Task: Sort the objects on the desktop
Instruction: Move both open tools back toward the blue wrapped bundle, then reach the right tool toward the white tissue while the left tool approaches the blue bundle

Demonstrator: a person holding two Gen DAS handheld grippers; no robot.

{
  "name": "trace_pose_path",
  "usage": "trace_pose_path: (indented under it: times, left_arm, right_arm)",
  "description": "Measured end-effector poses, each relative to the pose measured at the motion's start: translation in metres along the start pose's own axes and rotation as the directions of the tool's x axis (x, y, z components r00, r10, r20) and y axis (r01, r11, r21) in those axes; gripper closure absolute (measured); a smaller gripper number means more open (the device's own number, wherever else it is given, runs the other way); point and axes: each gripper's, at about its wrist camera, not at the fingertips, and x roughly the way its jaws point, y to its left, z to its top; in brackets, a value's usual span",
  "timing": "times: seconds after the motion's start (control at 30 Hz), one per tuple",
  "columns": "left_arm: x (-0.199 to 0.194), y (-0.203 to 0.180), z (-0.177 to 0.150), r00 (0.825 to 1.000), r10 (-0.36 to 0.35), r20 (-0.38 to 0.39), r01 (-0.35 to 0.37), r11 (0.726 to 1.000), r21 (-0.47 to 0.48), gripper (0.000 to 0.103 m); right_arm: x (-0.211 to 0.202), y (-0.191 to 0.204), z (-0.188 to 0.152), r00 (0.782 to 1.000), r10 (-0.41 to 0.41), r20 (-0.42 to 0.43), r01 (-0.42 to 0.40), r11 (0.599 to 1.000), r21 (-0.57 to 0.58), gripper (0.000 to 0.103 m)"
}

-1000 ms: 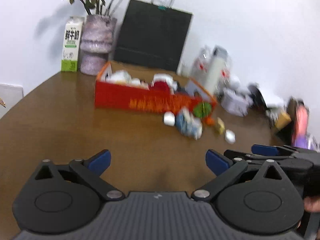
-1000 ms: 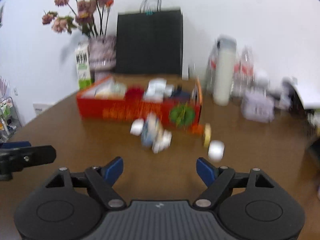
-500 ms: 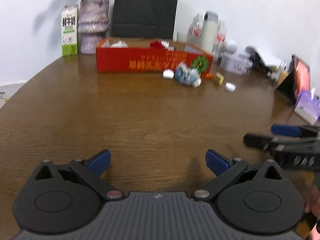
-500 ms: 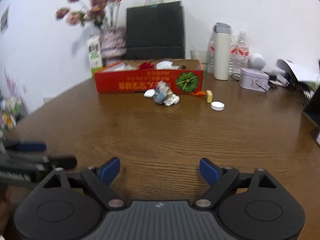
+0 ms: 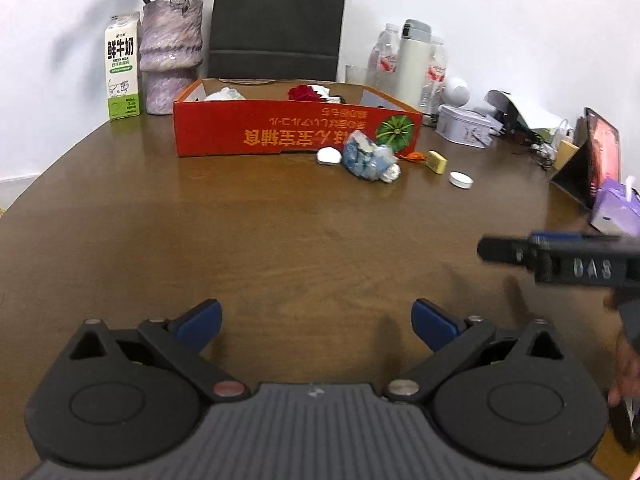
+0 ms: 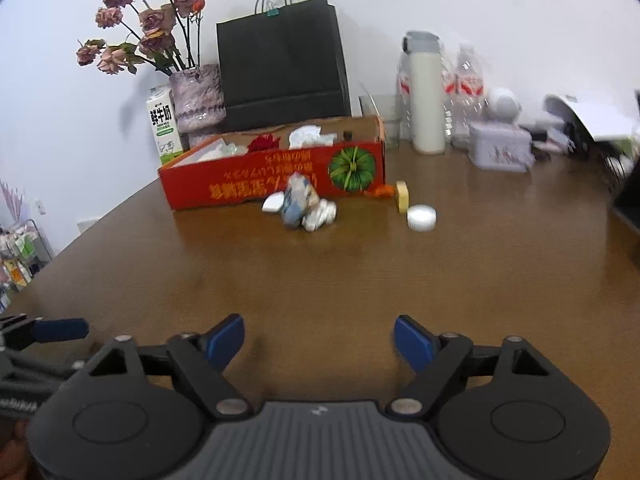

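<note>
1. While looking out along the left gripper (image 5: 316, 318), with blue fingertips spread wide and nothing between them:
   - Hovers over bare brown table (image 5: 248, 240), well short of the clutter.
   - At 12 o'clock, the red box (image 5: 296, 136), already holding a red item and some white crumpled pieces; judged as sorting partly done.
   - Just in front of the box, toward 1 o'clock, still loose on the wood: a white pebble-like piece (image 5: 329, 156), a crumpled blue-and-white wrapper (image 5: 370, 158), an orange scrap (image 5: 416, 156), a yellow block (image 5: 436, 161) and a white cap (image 5: 461, 179).
   - At 3 o'clock, the right gripper (image 5: 560, 258), blurred, side-on, apart from everything.

2. Where the right-wrist view takes over, along the right gripper (image 6: 319, 338):
   - Fingers apart but closing slightly, with only bare table between them; nothing held.
   - At 12 o'clock, the same box (image 6: 276, 184) with the wrapper (image 6: 304, 206) touching or just beside its front wall; cannot tell which.
   - Toward 1 o'clock, the yellow block (image 6: 402, 196) and white cap (image 6: 421, 218), close together.
   - At 9 o'clock, the left gripper's blue tip (image 6: 60, 330), low by the table edge.

3. Judged overall: five loose items left to sort, none yet grasped, both grippers well apart from them.
</note>
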Motion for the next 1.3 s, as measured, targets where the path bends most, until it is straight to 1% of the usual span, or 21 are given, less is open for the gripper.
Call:
trace_pose_path:
  times: [0.13,0.2,0.27,0.33,0.37,0.43,0.53,0.6,0.63,0.73,0.8,0.83,0.87,0.9,0.93,1.0,1.03,1.1,1.17,1.23,1.3]
  left_arm:
    - [0.014,0.01,0.016,1.0,0.014,0.008,-0.014,0.999,-0.041,0.0]
    - [0.022,0.009,0.029,1.0,0.016,0.014,-0.016,1.0,-0.023,0.0]
    - [0.033,0.005,0.05,0.999,0.02,0.026,-0.02,1.0,0.001,0.0]
    - [0.043,0.002,0.073,0.999,-0.014,0.053,0.014,1.0,0.002,0.0]
    - [0.049,-0.001,0.084,0.997,-0.037,0.069,0.037,0.999,0.009,0.0]
    - [0.065,-0.008,0.105,0.993,-0.073,0.088,0.071,0.997,0.024,0.0]
    - [0.103,-0.018,0.135,0.993,-0.106,0.056,0.106,0.994,0.004,0.002]
    - [0.128,-0.022,0.148,0.994,-0.113,0.011,0.113,0.993,-0.025,0.009]
    - [0.141,-0.026,0.154,0.994,-0.108,-0.015,0.108,0.994,-0.03,0.014]
    - [0.169,-0.036,0.162,0.994,-0.088,-0.061,0.089,0.996,0.0,0.032]
    - [0.182,-0.037,0.159,0.992,-0.094,-0.085,0.093,0.995,-0.022,0.052]
    - [0.184,-0.036,0.157,0.99,-0.103,-0.096,0.1,0.994,-0.035,0.075]
    - [0.183,-0.035,0.154,0.99,-0.101,-0.095,0.098,0.994,-0.043,0.089]
    - [0.178,-0.033,0.152,0.991,-0.1,-0.084,0.096,0.994,-0.051,0.095]
    - [0.17,-0.031,0.152,0.991,-0.117,-0.068,0.113,0.992,-0.061,0.097]
    - [0.149,-0.024,0.15,0.984,-0.172,-0.038,0.168,0.981,-0.094,0.1]
    - [0.135,-0.018,0.148,0.98,-0.199,-0.018,0.195,0.974,-0.118,0.102]
    - [0.108,-0.009,0.142,0.978,-0.206,0.011,0.206,0.968,-0.144,0.102]
    - [0.082,-0.002,0.133,0.98,-0.195,0.04,0.199,0.97,-0.139,0.102]
    - [0.058,0.005,0.119,0.985,-0.17,0.037,0.174,0.973,-0.15,0.102]
    - [0.04,0.011,0.103,0.985,-0.166,0.053,0.172,0.976,-0.133,0.102]
  right_arm:
    - [0.031,-0.01,0.024,1.0,-0.025,0.001,0.025,0.999,-0.026,0.029]
    - [0.048,-0.013,0.033,1.0,-0.013,-0.025,0.012,0.999,-0.032,0.036]
    - [0.068,-0.012,0.042,0.998,-0.008,-0.061,0.004,0.997,-0.073,0.037]
    - [0.085,-0.008,0.049,0.996,-0.016,-0.085,0.005,0.992,-0.128,0.038]
    - [0.094,-0.006,0.052,0.996,-0.017,-0.089,0.003,0.988,-0.156,0.04]
    - [0.111,-0.002,0.06,0.995,0.01,-0.101,-0.031,0.979,-0.202,0.043]
    - [0.132,0.003,0.071,0.991,0.067,-0.116,-0.093,0.968,-0.234,0.047]
    - [0.145,0.004,0.079,0.988,0.093,-0.127,-0.122,0.963,-0.242,0.051]
    - [0.149,0.004,0.083,0.988,0.087,-0.126,-0.116,0.961,-0.249,0.053]
    - [0.16,0.003,0.089,0.989,0.086,-0.117,-0.116,0.953,-0.281,0.053]
    - [0.165,-0.002,0.09,0.989,0.105,-0.104,-0.131,0.949,-0.286,0.053]
    - [0.166,-0.005,0.091,0.986,0.125,-0.108,-0.15,0.949,-0.277,0.054]
    - [0.167,-0.007,0.092,0.983,0.143,-0.115,-0.169,0.95,-0.264,0.065]
    - [0.167,-0.009,0.092,0.979,0.166,-0.121,-0.192,0.949,-0.252,0.072]
    - [0.165,-0.009,0.092,0.979,0.167,-0.12,-0.194,0.946,-0.261,0.08]
    - [0.161,-0.004,0.088,0.98,0.164,-0.111,-0.19,0.935,-0.3,0.089]
    - [0.16,-0.002,0.087,0.981,0.161,-0.11,-0.188,0.932,-0.311,0.096]
    - [0.157,0.002,0.085,0.984,0.144,-0.109,-0.172,0.929,-0.327,0.098]
    - [0.152,0.005,0.081,0.985,0.137,-0.108,-0.166,0.927,-0.335,0.1]
    - [0.144,0.008,0.077,0.984,0.133,-0.116,-0.166,0.925,-0.342,0.1]
    - [0.133,0.011,0.075,0.983,0.138,-0.118,-0.171,0.924,-0.343,0.098]
